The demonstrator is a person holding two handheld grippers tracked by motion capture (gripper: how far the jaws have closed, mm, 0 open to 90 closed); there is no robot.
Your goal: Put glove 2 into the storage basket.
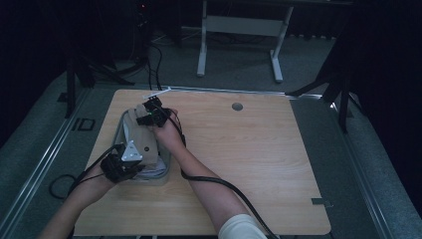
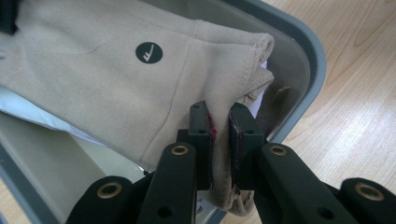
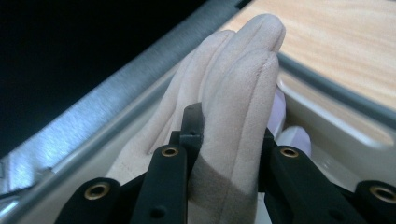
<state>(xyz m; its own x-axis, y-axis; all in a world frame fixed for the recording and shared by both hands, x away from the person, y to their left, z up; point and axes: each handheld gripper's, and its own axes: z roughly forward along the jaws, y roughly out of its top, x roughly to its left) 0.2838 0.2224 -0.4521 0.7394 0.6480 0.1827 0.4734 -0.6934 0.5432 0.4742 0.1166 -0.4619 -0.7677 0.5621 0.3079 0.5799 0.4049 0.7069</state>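
Clamping 1 beige glove (image 2: pixel 116 79) at opposite ends over grey tray (image 2: pixel 308 51), both grippers' jaws; bare table (image 1: pixel 259 149) rightward.

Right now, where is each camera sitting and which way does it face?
High view: fixed above the person's side, facing forward and down at the table; both forearms enter from below.
Left gripper view: rides the left gripper, looking along its jaws pinching the beige glove cuff over the grey bin.
Right gripper view: rides the right gripper, jaws clamping the glove's fingers.
All three views share the glove and bin.
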